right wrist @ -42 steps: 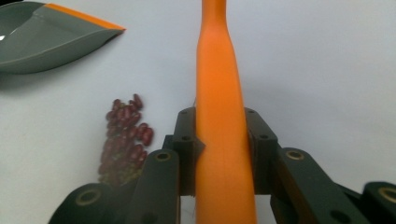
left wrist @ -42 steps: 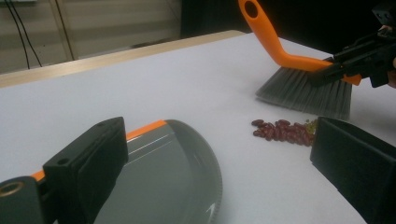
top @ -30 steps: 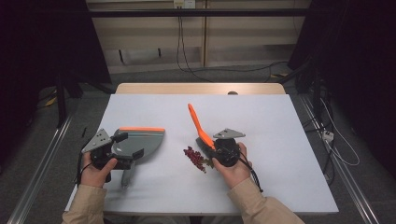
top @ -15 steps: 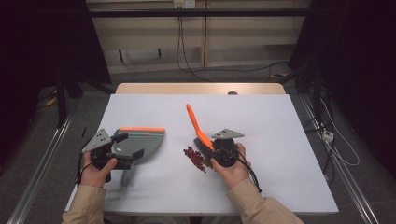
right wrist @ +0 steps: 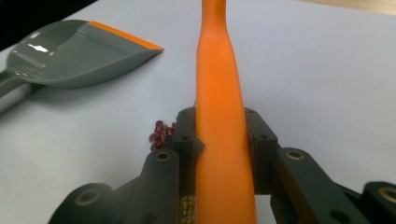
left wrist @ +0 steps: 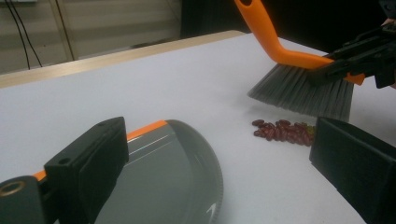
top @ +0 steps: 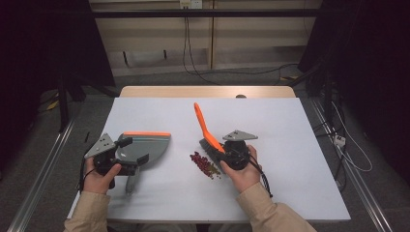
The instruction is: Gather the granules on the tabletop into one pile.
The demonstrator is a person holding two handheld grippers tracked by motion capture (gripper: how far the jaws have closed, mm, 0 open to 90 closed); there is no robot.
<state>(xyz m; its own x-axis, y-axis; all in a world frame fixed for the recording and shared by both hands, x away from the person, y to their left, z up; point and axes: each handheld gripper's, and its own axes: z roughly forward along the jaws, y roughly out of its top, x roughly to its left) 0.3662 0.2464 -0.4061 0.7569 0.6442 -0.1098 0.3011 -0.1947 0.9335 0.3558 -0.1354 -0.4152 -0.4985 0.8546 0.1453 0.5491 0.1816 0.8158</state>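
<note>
Right gripper (right wrist: 219,154): its 2 black fingers (right wrist: 184,135) were clamped on the orange handle of the brush (top: 205,128), one on each side, just above the bristle head. In the right gripper view the handle ran straight up between them. From the high view the handle rose tilted, pointing up and away toward the far edge of the table (top: 290,125). The grey bristles (left wrist: 303,91) stood just behind the beans, near them; whether they touched the table surface could not be told.

Left gripper (top: 126,157): the fingers (left wrist: 88,163) stood wide apart in the left gripper view, with the grey dustpan (top: 141,147) lying between and below them. In the high view the gripper sat over the dustpan's handle end; whether it actually gripped the handle could not be told. The dustpan lay flat on the table, its orange lip (top: 147,134) on the far side.

Beans (top: 204,163): a small heap of dark red beans lay on the white table between dustpan and brush, closer to the brush. A few greenish ones sat at the end of the heap nearest the right gripper.

Hands: the left hand (top: 96,176) and right hand (top: 244,174) each held a gripper, sleeves coming in from the near edge of the table. Cables lay on the floor (top: 72,101) beyond the table.
</note>
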